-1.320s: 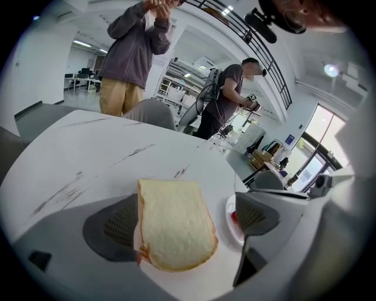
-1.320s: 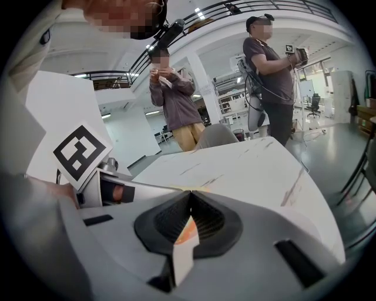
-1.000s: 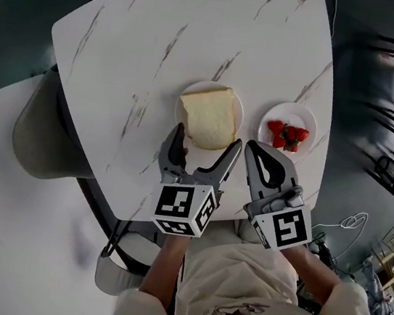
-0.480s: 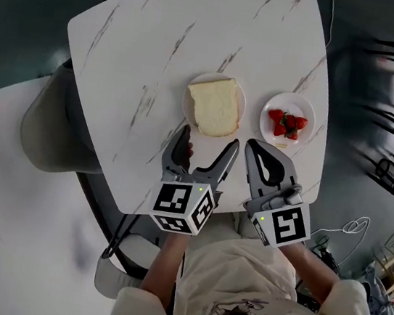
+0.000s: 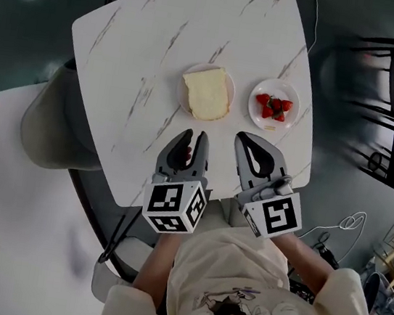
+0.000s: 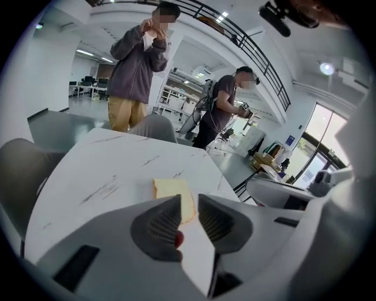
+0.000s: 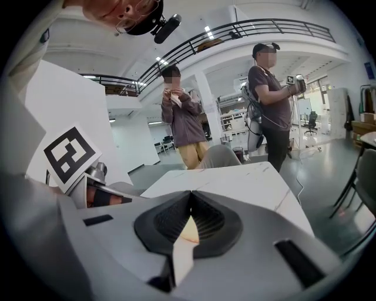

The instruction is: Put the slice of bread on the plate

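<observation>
The slice of bread [image 5: 206, 94] already lies flat on the plate [image 5: 181, 99], which sits between the middle of the table [image 5: 140, 49] and its near edge. A second plate [image 5: 256, 93] of strawberries [image 5: 273, 107] stands just beside it, toward the right edge. By the look of it the placing step is done and this is the finish. The left gripper [image 5: 194, 135] hangs over the near edge, well apart from the bread. Its jaws are closing with a narrow gap between them, and in the left gripper view [image 6: 189, 203] nothing is in that gap; the bread shows only beyond it, down on the table. The right gripper [image 5: 243, 136] hovers beside it, near the strawberry plate, its jaws clenched tip to tip on nothing, as the right gripper view [image 7: 191, 203] shows. The next move probably calls for little: keep both grippers clear of the two plates so the bread stays put, since one edge of it overhangs the rim slightly.
</observation>
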A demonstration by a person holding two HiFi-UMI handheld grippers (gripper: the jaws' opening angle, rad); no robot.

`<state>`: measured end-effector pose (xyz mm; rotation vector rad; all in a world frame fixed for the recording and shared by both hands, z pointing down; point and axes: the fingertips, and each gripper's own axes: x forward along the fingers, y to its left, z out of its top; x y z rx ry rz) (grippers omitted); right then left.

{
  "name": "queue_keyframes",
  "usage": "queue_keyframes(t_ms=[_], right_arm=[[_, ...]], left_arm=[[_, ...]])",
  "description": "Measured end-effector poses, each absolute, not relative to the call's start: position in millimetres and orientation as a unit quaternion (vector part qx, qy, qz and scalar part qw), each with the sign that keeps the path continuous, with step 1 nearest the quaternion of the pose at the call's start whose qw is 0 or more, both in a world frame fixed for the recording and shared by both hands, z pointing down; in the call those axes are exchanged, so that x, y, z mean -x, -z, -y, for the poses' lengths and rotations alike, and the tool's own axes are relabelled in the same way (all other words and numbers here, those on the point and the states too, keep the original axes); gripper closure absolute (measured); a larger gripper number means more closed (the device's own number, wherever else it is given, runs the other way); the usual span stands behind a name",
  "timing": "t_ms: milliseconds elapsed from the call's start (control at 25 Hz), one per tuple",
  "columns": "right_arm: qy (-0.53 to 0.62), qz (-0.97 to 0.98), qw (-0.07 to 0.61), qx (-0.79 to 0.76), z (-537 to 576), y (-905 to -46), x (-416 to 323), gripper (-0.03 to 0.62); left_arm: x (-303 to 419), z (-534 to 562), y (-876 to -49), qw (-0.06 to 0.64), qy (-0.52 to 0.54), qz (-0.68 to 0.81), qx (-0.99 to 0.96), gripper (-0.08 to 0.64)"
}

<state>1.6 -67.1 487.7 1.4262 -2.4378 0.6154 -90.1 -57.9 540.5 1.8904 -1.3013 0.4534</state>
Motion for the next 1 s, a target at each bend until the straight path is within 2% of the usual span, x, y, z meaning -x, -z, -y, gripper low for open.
queue_keyframes(t_ms=[40,120,480,1000], right_arm=[[-0.209,0.836,0.122,-0.492,64.6,-483.5,-0.7,0.586],[-0.203,0.836,0.119,-0.496,57.9,-475.9,-1.0,0.586],[-0.202,0.844,0.113,-0.483,25.6,-449.6,9.9,0.586],[-0.243,0.871,0.123,-0.41,-9.4,-421.2,35.9,0.586]], left_arm=[[93.3,54.5,-535.9,0.387,-0.18,0.518,-0.741,0.498],[94.3,47.6,-525.7,0.384,-0.174,0.523,-0.74,0.551],[94.7,14.5,-485.1,0.386,-0.139,0.512,-0.755,0.551],[102.1,-40.9,-428.4,0.325,-0.141,0.501,-0.79,0.551]])
